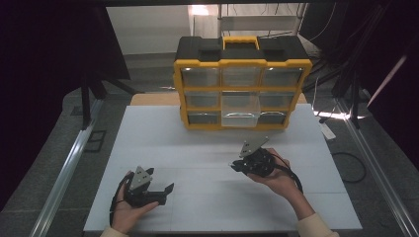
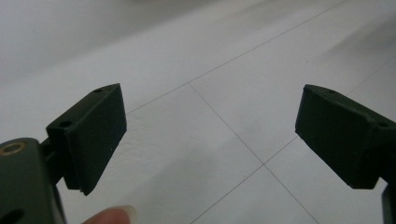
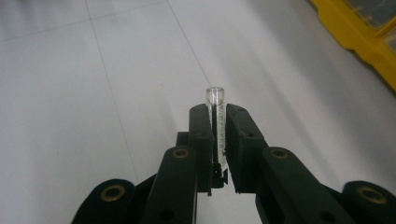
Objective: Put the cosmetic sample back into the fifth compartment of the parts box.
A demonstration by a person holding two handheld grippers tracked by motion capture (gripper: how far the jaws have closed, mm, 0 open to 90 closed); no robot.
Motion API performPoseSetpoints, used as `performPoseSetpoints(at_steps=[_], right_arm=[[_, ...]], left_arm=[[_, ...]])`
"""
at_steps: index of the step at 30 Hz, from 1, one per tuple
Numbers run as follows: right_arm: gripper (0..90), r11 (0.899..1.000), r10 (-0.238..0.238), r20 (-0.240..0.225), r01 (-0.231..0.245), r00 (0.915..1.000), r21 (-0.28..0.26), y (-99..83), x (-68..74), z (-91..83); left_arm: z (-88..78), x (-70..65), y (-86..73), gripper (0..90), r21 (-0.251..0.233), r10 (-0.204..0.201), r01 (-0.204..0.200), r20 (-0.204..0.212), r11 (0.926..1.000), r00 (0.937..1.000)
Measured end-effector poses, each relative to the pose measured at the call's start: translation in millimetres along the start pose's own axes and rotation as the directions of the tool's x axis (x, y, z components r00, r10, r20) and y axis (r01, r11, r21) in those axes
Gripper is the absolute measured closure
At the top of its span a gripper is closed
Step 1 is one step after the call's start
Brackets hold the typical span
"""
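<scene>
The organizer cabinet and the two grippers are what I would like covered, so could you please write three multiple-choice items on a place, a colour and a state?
1. Where does the pulled-out clear drawer sit in the organizer cabinet?
A. In the middle column
B. In the left column
C. On top, beside the handle

2. What colour is the cabinet's frame?
A. Red
B. Yellow
C. Green

3. How do the grippers stand?
A. Both gape with nothing between them
B. The left gripper clamps a tube and the right gapes
C. The right gripper is shut on a small clear tube and the left gripper is open over the white table

Answers: 1 A, the drawer juts forward from the middle column; 2 B, yellow bars border the drawers; 3 C, the tube stands between the right jaws, while the left jaws stand wide apart.
</scene>
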State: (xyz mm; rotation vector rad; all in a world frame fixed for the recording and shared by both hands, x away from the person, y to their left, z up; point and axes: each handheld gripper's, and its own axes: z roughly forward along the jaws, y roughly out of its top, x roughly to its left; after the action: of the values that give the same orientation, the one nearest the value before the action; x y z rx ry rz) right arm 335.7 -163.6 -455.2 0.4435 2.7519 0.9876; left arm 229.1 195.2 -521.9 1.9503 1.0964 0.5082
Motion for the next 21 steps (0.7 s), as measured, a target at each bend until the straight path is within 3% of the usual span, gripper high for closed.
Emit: performPoseSetpoints(at_steps=[8,21], right_arm=[[81.3,0.999,0.020,0.019,-0.019,0.9996,-0.049,3.7,0.1,-12.9],[81.3,0.993,0.020,0.061,-0.012,0.9979,-0.115,11.7,5.1,-31.9]], left_arm=[[0.3,-1.5,0.5,9.1,-0.001,0.002,-0.002,0.002,1.0000,1.0000],[0.5,-1.6,1.4,9.1,-0.002,0.009,-0.009,0.003,1.0000,1.0000]])
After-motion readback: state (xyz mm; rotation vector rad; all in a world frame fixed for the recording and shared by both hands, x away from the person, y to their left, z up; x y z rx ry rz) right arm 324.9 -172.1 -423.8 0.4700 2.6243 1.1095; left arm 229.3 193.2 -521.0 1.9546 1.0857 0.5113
